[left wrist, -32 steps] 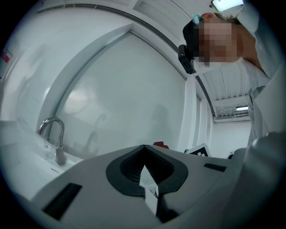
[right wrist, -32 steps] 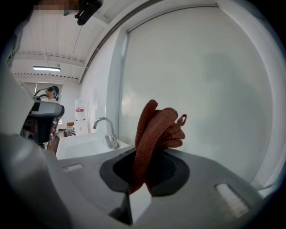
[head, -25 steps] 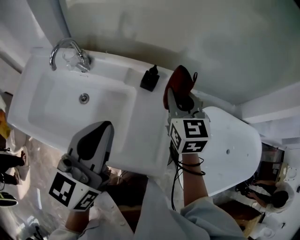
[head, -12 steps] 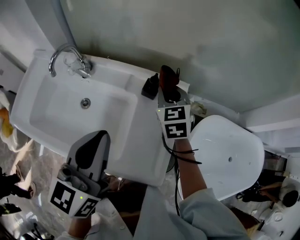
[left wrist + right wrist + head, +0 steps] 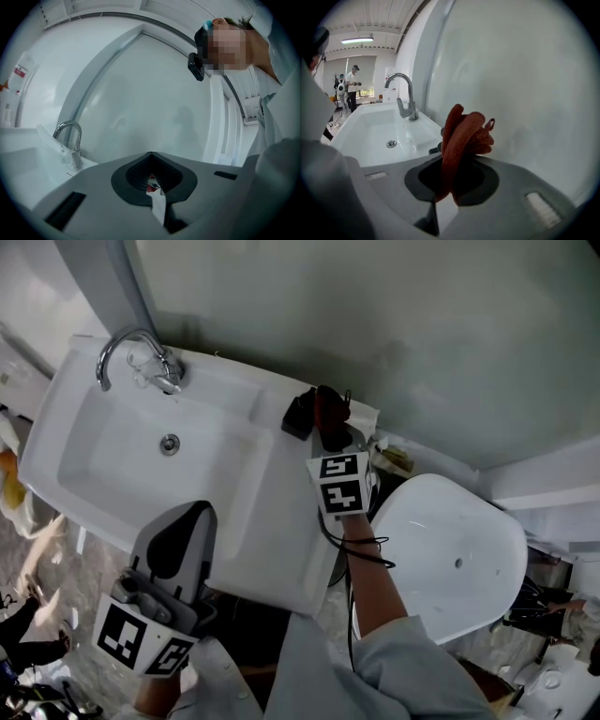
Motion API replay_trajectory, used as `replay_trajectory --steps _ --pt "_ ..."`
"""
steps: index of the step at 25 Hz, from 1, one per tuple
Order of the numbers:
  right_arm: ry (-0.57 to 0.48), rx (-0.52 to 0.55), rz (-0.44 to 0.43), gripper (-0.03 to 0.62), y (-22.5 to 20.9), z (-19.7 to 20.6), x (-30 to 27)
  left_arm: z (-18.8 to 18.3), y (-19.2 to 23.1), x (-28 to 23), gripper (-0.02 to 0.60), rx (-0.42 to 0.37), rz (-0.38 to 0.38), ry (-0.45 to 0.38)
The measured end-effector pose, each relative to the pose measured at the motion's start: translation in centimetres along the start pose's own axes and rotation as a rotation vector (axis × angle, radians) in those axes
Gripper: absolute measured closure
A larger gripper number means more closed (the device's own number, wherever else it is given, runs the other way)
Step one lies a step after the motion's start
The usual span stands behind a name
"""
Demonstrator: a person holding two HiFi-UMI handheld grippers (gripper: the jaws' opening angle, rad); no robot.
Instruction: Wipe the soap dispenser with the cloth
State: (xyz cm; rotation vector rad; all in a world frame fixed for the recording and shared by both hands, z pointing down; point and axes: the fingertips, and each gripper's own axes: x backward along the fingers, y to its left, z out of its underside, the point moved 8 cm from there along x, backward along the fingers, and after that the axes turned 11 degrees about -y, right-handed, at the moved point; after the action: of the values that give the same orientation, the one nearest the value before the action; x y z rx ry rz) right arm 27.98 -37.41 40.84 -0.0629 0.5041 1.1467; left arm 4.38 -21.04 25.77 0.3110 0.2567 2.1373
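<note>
The black soap dispenser (image 5: 297, 414) stands on the back right ledge of the white sink (image 5: 281, 521). My right gripper (image 5: 332, 433) is shut on a bunched red cloth (image 5: 330, 406), which is right beside the dispenser, on its right. I cannot tell whether they touch. In the right gripper view the cloth (image 5: 465, 133) stands up out of the shut jaws of the right gripper (image 5: 449, 177) and hides all but a dark sliver of the dispenser (image 5: 434, 149). My left gripper (image 5: 187, 518) hangs shut and empty over the sink's front edge; in its own view the left gripper (image 5: 152, 177) points at the wall.
A chrome faucet (image 5: 134, 351) rises at the sink's back left, above the basin drain (image 5: 169, 441). A grey wall (image 5: 394, 324) runs close behind the dispenser. A white toilet lid (image 5: 450, 554) lies right of the sink. People stand far off (image 5: 351, 79).
My right gripper has carried the red cloth left and toward the wall, from beyond the dispenser's right side to right beside it. The left gripper has hardly moved.
</note>
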Motion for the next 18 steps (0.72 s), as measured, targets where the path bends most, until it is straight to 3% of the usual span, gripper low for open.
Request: replay_trajectory --steps 18 --pt "0.193 -0.218 -0.036 0.539 2.1 6.1 -1.1 -0.7 1.5 -0.4 0.578 -0.002 0.073 0.015"
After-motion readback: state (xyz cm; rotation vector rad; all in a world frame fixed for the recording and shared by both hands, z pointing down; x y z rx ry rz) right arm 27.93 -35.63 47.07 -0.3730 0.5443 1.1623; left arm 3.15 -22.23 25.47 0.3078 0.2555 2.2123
